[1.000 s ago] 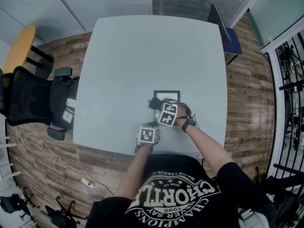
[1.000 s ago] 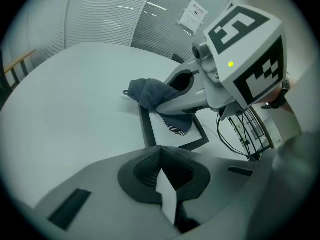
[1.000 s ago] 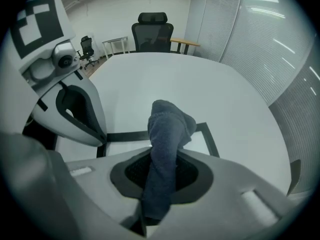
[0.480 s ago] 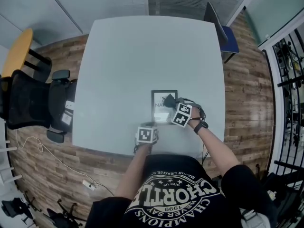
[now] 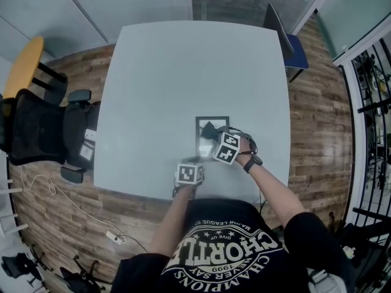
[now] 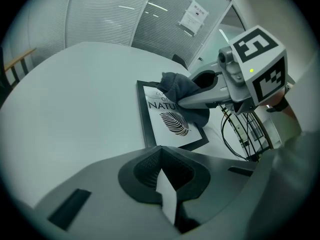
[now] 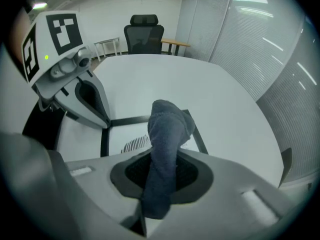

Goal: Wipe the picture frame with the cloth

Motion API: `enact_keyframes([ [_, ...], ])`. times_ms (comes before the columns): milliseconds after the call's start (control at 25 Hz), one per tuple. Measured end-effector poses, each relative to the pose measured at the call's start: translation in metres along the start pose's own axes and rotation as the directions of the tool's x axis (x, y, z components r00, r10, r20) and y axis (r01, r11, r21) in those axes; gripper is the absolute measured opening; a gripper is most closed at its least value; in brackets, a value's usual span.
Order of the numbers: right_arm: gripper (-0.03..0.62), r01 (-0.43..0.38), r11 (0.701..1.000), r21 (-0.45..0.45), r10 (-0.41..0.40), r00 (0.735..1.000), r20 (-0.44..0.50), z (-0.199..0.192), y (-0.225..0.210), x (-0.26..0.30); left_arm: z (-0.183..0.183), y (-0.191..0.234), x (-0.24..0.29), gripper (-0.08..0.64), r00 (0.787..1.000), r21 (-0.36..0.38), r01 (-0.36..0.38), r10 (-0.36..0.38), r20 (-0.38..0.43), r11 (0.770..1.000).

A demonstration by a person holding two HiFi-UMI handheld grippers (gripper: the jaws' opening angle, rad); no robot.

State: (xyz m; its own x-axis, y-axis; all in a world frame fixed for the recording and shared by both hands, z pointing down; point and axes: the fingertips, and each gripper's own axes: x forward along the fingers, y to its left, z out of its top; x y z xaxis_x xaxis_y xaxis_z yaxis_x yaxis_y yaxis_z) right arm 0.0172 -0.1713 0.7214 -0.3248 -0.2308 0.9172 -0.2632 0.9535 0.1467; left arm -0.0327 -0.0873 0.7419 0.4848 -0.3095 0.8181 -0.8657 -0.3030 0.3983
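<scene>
A black picture frame [image 5: 204, 146] with a white leaf print lies flat near the front edge of the pale table [image 5: 183, 72]. My right gripper [image 5: 215, 133] is shut on a dark grey-blue cloth [image 5: 209, 128] that rests on the frame's glass. In the right gripper view the cloth [image 7: 167, 129] stands up from between the jaws over the frame [image 7: 125, 121]. My left gripper [image 5: 193, 162] is shut with nothing in it, its tips at the frame's near left corner. The left gripper view shows the frame [image 6: 150, 119], the cloth [image 6: 181, 88] and the right gripper [image 6: 184, 102] over it.
A black office chair [image 5: 36, 130] stands left of the table, beside an orange table top [image 5: 21, 63]. A blue chair [image 5: 290, 44] is at the far right corner. Cables [image 5: 73, 203] lie on the wooden floor. Glass partitions run along the back.
The right gripper swept the cloth to the right across the frame, then came back a little to the left. The left gripper has stayed in place.
</scene>
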Motion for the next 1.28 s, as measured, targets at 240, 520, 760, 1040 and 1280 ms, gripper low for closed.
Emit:
enact_keyframes([
  [240,0.074,-0.075,0.993,-0.089,0.079,0.996,0.038,0.049,0.025,0.019,-0.001,0.001,0.0,-0.005,1.0,-0.005,0.008,-0.008,0.005,1.0],
  [520,0.074,-0.107,0.987,-0.117,0.108,0.994,0.0,0.043,0.035,0.036,-0.001,0.001,0.0,-0.005,1.0,-0.001,0.007,-0.007,0.012,1.0],
  [760,0.074,-0.084,0.995,-0.045,0.082,0.996,-0.033,-0.002,0.023,0.021,-0.001,0.002,0.0,-0.005,1.0,-0.007,0.008,-0.008,0.013,1.0],
  [1040,0.074,-0.017,0.999,0.043,0.02,0.998,-0.059,-0.046,0.008,0.0,-0.001,0.002,0.0,-0.005,1.0,-0.015,0.013,-0.013,0.014,1.0],
  [1280,0.074,-0.006,0.998,0.065,0.01,0.998,-0.067,-0.051,0.007,-0.004,-0.001,-0.001,-0.001,-0.005,0.999,-0.022,0.03,-0.03,0.02,0.999],
])
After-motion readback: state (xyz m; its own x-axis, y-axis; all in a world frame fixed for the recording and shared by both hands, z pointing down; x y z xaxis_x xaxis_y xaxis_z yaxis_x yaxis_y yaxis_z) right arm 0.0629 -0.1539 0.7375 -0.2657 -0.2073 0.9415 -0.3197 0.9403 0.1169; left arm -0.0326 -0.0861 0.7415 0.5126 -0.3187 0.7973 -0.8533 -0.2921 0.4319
